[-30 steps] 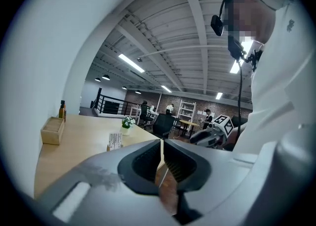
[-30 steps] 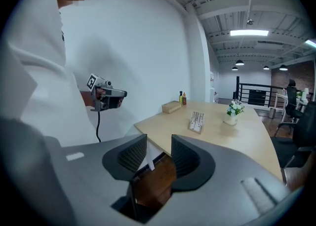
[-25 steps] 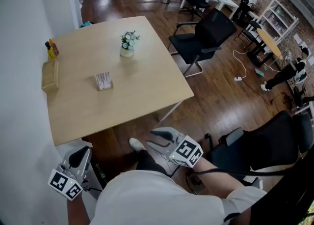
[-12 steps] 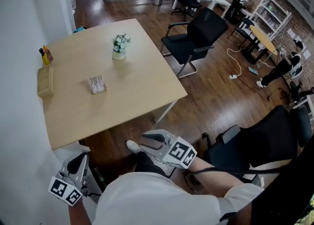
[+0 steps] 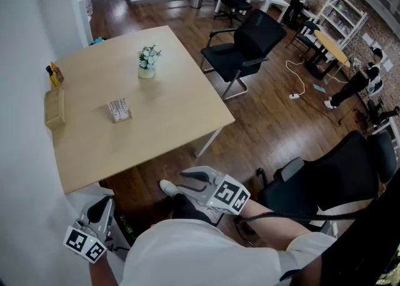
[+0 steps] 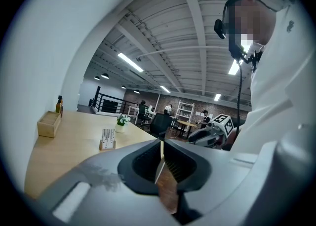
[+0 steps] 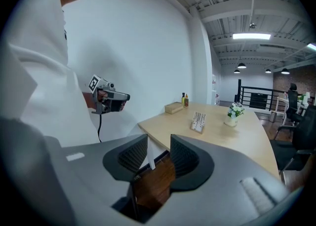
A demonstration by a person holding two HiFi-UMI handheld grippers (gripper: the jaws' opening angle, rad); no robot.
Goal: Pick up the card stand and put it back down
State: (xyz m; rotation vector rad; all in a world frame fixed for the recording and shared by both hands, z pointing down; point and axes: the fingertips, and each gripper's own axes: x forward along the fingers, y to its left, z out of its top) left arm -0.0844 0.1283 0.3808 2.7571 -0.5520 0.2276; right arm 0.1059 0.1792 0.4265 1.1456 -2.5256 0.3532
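Observation:
The card stand (image 5: 118,110), a small wooden base with white cards upright in it, stands near the middle of the light wooden table (image 5: 181,113). It also shows in the left gripper view (image 6: 107,138) and the right gripper view (image 7: 198,121). Both grippers hang close to my body, well short of the table's near edge. My left gripper (image 5: 103,202) is at the lower left beside the wall, its jaws together on nothing (image 6: 161,143). My right gripper (image 5: 182,180) is over the floor, open and empty (image 7: 159,147). Its jaws have just been closing a little.
On the table stand a small pot of flowers (image 5: 147,63), a wooden box (image 5: 54,108) and small bottles (image 5: 51,73) by the white wall. Black office chairs (image 5: 240,47) (image 5: 337,182) stand on the wooden floor to the right. People sit at far desks.
The head view has swung a little, so the table now lies further left in the picture. Both grippers stay at my body.

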